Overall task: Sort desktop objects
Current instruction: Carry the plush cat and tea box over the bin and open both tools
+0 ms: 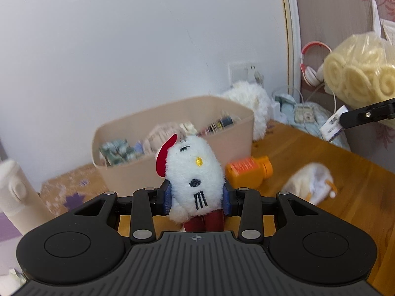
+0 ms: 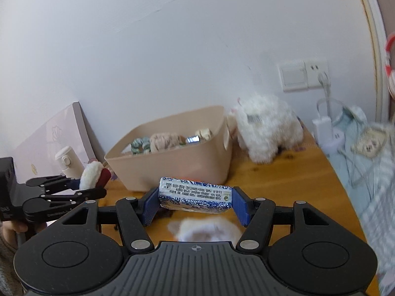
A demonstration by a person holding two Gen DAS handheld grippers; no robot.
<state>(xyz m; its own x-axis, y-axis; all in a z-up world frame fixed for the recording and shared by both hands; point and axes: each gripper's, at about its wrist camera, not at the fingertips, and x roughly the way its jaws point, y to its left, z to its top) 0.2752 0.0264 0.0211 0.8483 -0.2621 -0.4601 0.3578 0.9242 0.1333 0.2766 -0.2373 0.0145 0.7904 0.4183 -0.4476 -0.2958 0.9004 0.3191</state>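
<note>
A white plush toy (image 1: 195,177) with a red cap is clamped between the blue pads of the left gripper (image 1: 196,198), its long axis upright, cap tilted toward the beige bin (image 1: 237,138). A blue-patterned tissue pack (image 2: 196,195) is clamped crosswise in the right gripper (image 2: 195,203), its long axis level. One orange bottle (image 1: 249,171) is seen lying on the wooden table (image 1: 321,167). One fluffy white toy (image 2: 267,125) stands beside the bin.

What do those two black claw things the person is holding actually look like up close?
Both match. The left gripper and right gripper have a matt black plastic body with a ribbed top, a small crosshair mark, two round raised discs, and linked black arms with silver pins. The jaws end in ribbed blue pads. No cables show. Little of the person is visible beyond part of a hand.
</note>
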